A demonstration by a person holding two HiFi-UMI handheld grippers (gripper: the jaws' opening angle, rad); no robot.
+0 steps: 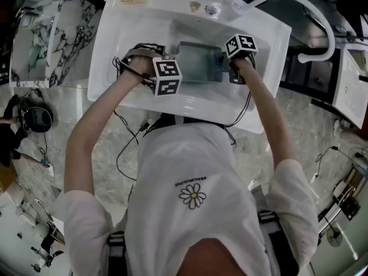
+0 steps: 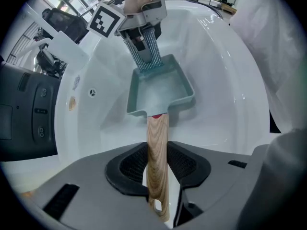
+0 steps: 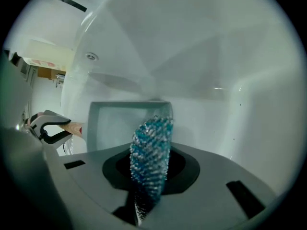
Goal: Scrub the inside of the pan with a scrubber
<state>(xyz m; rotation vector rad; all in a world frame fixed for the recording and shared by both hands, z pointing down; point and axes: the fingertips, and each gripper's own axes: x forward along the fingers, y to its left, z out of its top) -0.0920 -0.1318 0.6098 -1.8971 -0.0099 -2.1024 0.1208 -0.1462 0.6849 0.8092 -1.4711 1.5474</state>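
A square grey-green pan (image 1: 198,62) with a wooden handle (image 2: 157,143) lies tilted inside the white sink (image 1: 115,56). My left gripper (image 2: 157,171) is shut on that handle and holds the pan (image 2: 160,90) out in front of it. The left gripper (image 1: 167,76) is at the pan's left in the head view. My right gripper (image 1: 234,68) is at the pan's right end, shut on a blue-and-white scrubber (image 3: 151,155). In the left gripper view the scrubber (image 2: 146,54) hangs down with its tip at the pan's far inner edge. The pan (image 3: 112,123) lies just beyond the scrubber in the right gripper view.
A white curved faucet pipe (image 1: 305,22) arches over the sink's right corner. The basin wall has a small overflow hole (image 2: 92,93). A marble counter (image 1: 52,39) is to the sink's left. Cables hang along the sink's front edge by the person's body.
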